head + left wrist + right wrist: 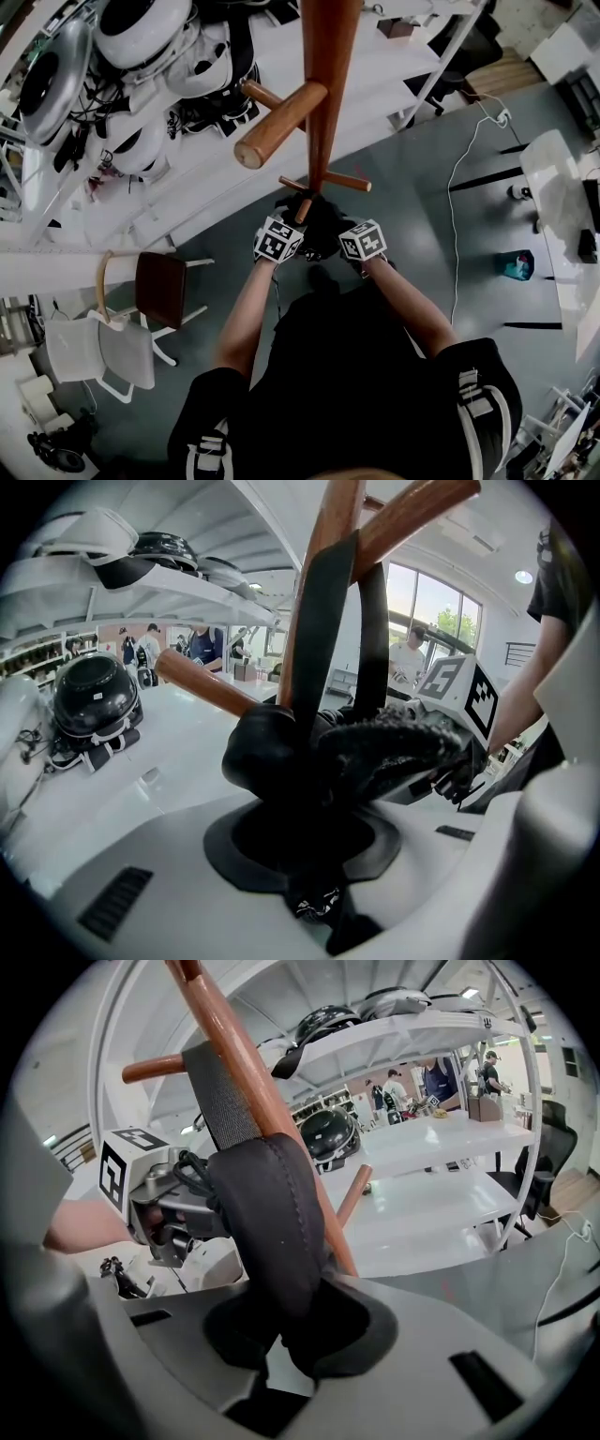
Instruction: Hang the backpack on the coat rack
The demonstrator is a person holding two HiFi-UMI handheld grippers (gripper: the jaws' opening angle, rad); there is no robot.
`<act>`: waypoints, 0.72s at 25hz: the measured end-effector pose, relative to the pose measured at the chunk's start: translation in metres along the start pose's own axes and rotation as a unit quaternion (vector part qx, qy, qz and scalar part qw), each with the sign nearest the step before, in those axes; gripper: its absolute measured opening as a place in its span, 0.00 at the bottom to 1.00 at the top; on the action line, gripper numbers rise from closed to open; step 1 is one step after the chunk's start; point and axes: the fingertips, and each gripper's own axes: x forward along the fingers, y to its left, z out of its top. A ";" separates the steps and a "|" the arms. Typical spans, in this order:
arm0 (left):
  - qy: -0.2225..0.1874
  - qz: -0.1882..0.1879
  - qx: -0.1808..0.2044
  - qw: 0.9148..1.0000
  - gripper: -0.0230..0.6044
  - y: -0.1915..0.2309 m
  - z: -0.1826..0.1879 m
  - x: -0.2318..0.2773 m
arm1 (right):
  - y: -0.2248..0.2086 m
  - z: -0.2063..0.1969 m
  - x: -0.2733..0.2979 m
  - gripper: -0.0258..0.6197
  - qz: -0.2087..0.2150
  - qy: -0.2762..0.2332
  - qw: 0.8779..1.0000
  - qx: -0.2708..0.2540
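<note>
Standing close to the wooden coat rack, looking steeply down along its pole. Holding the black backpack up against that pole, just under the two lowest pegs, with one gripper on each side and both marker cubes turned up toward the head camera. At the left, the left gripper: jaws closed only part of the way, pressed on a thick, dark, padded part of the backpack and kept apart by the thickness of this padding. In the left gripper view, a flat black strap going up along the pole to the fork with a slanted upper peg, a second strap just beside it, and a rough, textured handle lying to the right, touching the padded part. At the right, the right gripper: jaws also partly closed, clamped on a wide padded shoulder strap with a stitched edge, upright between them and leaning on the pole. Above it, grey webbing continuing upward along the wood. Not possible to tell whether any loop already sits over a peg. Behind the rack, white shelves with several helmets. Lower left, on the grey floor, a chair with a brown seat.
</note>
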 end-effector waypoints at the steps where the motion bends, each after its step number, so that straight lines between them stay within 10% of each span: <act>1: -0.001 0.000 -0.001 1.000 0.20 0.000 -0.001 0.000 | 0.000 -0.001 0.000 0.18 0.000 0.000 1.000 -0.002; 18: -0.021 0.022 -0.037 0.999 0.37 0.014 -0.012 -0.005 | -0.005 -0.005 0.003 0.39 0.039 -0.020 0.999 -0.005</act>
